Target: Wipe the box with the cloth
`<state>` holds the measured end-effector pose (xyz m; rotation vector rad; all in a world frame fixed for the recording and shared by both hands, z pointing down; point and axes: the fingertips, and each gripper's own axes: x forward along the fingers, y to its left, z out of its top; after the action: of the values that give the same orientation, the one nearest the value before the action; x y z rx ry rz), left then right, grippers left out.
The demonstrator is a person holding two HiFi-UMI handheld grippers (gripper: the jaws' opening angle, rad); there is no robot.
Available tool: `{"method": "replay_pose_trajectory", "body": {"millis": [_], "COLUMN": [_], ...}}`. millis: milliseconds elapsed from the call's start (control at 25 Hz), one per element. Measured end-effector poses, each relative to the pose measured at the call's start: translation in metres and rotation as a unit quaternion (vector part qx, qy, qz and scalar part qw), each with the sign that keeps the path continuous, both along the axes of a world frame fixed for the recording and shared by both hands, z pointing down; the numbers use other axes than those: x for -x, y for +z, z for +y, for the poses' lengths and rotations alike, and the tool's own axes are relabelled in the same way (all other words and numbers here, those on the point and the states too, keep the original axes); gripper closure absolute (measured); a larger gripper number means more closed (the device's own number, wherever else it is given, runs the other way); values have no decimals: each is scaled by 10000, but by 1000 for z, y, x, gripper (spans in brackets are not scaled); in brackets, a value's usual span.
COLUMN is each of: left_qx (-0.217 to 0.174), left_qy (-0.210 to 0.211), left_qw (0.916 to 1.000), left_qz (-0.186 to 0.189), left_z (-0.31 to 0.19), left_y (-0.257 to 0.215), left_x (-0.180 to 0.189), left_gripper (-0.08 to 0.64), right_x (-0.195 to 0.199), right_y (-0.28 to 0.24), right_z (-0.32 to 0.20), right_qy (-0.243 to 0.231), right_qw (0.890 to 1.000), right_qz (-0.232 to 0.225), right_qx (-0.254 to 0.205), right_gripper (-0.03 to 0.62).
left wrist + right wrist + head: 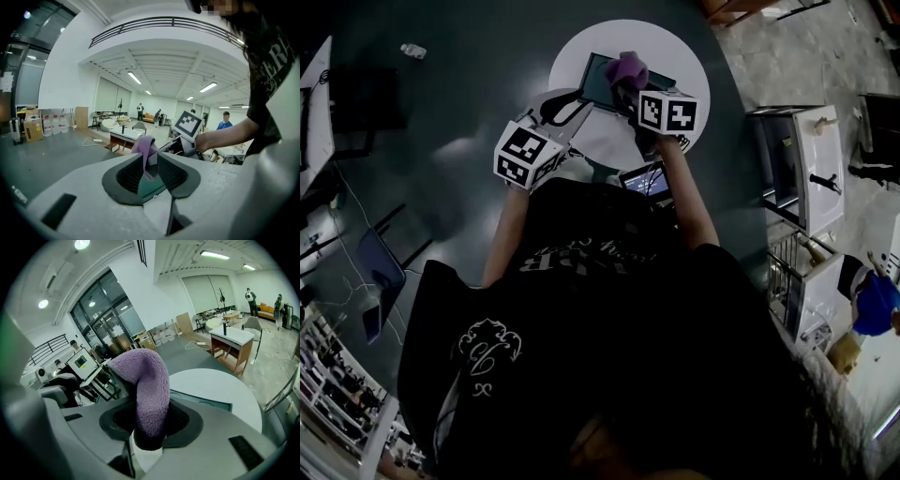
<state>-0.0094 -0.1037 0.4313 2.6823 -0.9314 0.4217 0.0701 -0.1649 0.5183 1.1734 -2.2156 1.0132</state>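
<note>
Both arms reach forward from the body, the left forearm (508, 234) angled a little inward and the right forearm (689, 202) running almost straight ahead. The left gripper (151, 165) points across toward the right one, and its 2 jaws are drawn in on the edge of the teal box (151, 186). The right gripper (151, 417) is close beside it. Its 2 jaws are clamped on the purple cloth (151, 380), which rises between them and curls over.

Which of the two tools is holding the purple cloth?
The right tool: its jaws clamp the purple cloth. The left tool grips the teal box instead.
</note>
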Motion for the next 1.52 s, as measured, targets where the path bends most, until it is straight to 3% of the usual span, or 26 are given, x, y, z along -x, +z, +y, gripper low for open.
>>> {"method": "replay_pose_trajectory", "body": {"millis": [480, 720, 960, 1280, 1520], "left_qx": [167, 132, 121, 65, 40], "left_qy": [602, 933, 1218, 1527, 1621], "left_qw": [9980, 9955, 9924, 9882, 9867], "left_qz": [-40, -88, -82, -59, -79], "left_z": [-30, -35, -36, -32, -25], "left_y": [14, 16, 17, 15, 11], "left_x": [25, 16, 1, -31, -46], "left_gripper": [456, 456, 456, 456, 456], "right_x": [44, 0, -47, -114, -130], "right_y": [93, 118, 118, 118, 112], "right_z": [-62, -48, -33, -13, -4], "right_qy": [32, 502, 975, 1424, 1441], "right_qw": [9939, 9865, 9827, 9711, 9711], "right_qz": [827, 1114, 1067, 1457, 1445], "right_qx": [726, 1093, 1161, 1240, 1236], "right_gripper": [482, 482, 482, 482, 482]}}
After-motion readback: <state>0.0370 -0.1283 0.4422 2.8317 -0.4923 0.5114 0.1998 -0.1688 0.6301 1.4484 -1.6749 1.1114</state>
